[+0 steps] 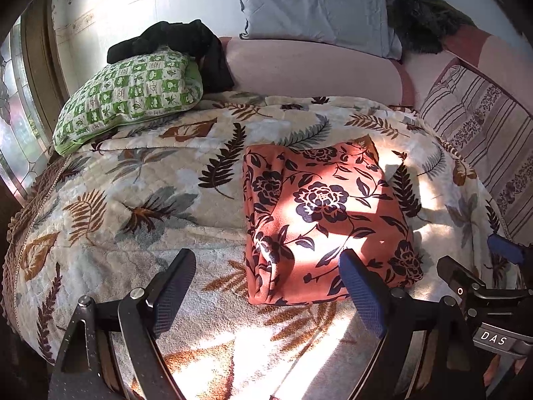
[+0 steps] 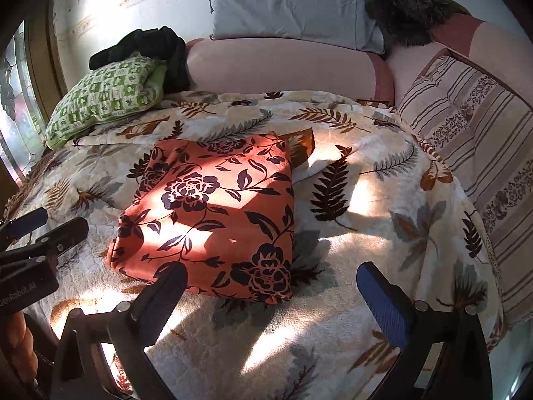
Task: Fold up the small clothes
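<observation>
An orange cloth with dark flower print [image 1: 319, 220] lies folded into a rough square on the leaf-patterned blanket [image 1: 133, 200]; it also shows in the right wrist view [image 2: 213, 220]. My left gripper [image 1: 266, 266] is open and empty, hovering just in front of the cloth's near edge. My right gripper [image 2: 273, 283] is open and empty, near the cloth's near right corner. The right gripper also shows at the right edge of the left wrist view [image 1: 473, 266], and the left gripper at the left edge of the right wrist view [image 2: 43, 226].
A green checked pillow [image 1: 130, 96] with a black garment [image 1: 180, 43] on it lies far left. A pink bolster [image 1: 313, 70], a grey pillow [image 1: 316, 6] and a dark furry thing [image 1: 423, 20] lie at the back. A striped cushion [image 1: 479, 133] is at the right. A window [image 1: 13, 106] is far left.
</observation>
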Demonstrator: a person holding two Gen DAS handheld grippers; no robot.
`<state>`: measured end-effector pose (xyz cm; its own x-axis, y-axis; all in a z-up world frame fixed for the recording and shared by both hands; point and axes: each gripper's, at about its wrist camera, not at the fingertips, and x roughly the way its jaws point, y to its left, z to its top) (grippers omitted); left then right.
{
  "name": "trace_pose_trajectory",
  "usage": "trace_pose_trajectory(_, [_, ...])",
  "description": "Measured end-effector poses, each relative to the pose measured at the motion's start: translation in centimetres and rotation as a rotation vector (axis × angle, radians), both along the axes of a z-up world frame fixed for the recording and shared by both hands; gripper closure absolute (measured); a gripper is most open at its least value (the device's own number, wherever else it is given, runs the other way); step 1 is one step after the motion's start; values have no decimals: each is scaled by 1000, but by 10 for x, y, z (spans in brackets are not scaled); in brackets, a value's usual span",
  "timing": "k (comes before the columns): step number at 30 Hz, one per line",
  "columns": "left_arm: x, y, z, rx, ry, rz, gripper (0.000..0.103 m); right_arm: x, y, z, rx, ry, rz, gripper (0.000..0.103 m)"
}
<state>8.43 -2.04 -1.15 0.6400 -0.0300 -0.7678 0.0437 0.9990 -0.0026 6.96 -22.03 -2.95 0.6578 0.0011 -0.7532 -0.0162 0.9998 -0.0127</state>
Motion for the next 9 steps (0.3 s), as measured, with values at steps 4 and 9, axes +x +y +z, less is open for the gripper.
trace_pose_trajectory(4, [2,-1,2,0,-14,-5,15,3,1,-1,0,4,6,0])
trace_pose_trajectory(9, [7,-1,4,-4,-27,-1,15,6,2,-1,-1,4,9,0])
